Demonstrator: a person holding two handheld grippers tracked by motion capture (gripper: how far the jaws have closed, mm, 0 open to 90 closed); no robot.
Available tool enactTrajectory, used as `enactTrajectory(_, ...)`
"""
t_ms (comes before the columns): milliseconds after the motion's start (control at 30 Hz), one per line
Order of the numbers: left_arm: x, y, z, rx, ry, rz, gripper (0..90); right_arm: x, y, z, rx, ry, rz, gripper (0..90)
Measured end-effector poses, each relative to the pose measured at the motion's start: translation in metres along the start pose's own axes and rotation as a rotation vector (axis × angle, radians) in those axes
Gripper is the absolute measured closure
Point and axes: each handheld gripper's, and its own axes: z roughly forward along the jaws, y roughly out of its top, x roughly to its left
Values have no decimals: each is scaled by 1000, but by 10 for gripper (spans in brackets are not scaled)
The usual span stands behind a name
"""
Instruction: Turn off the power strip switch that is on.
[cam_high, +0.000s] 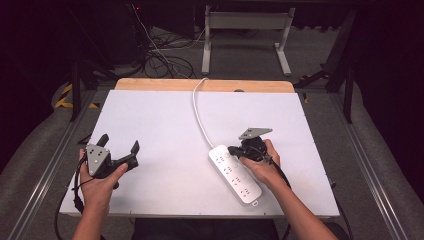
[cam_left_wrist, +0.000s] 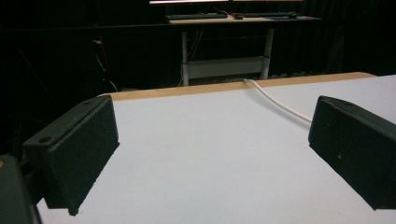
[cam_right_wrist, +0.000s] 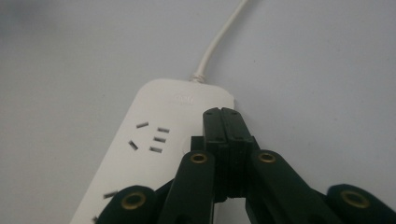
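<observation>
High view: a white power strip (cam_high: 235, 173) lies flat and diagonal on the white table (cam_high: 165, 130), right of centre toward the near edge. Its white cord (cam_high: 198, 112) runs off the far wooden edge. The right gripper (cam_high: 234, 150) is at the strip's far end, tips at or on its top face. The left gripper (cam_high: 119, 150) hangs over bare table at the near left, well apart from the strip.

Left gripper view: jaws spread wide with nothing between them. The cord (cam_left_wrist: 280, 105) crosses the smooth board ahead. Beyond it stand a dark room and a desk frame (cam_left_wrist: 224, 65).

Right gripper view: jaws clenched together, empty, tips over the power strip (cam_right_wrist: 154, 140) near its cord end beside the sockets.

Judgement: the strip should be light, rigid and smooth-shelled, likely to slide on this slick board. Its long sides offer the best hold, and the stiff cord may drag.
</observation>
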Motion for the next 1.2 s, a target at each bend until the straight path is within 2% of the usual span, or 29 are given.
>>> enactTrajectory(100,1,0,0,0,1,2,22,0,3,-7,-53,5,8,900)
enactTrajectory(333,0,2,-1,-12,0,4,25,-8,2,-23,-136,21,58,900)
enactTrajectory(600,2,2,-2,-9,2,-1,25,-21,-8,-57,-314,30,86,900)
enactTrajectory(733,2,2,-1,-8,4,-5,26,-31,-20,-75,-419,-17,124,900)
enactTrajectory(867,1,2,0,-10,0,-7,26,-39,-31,-86,-509,-32,149,900)
enactTrajectory(967,1,2,0,-11,-3,-7,27,-41,-38,-92,-555,-49,168,900)
enactTrajectory(1067,1,2,0,-13,-2,-8,30,-41,-45,-99,-598,-78,154,900)
enactTrajectory(1200,2,2,0,-11,0,-7,30,-42,-55,-108,-622,-121,138,900)
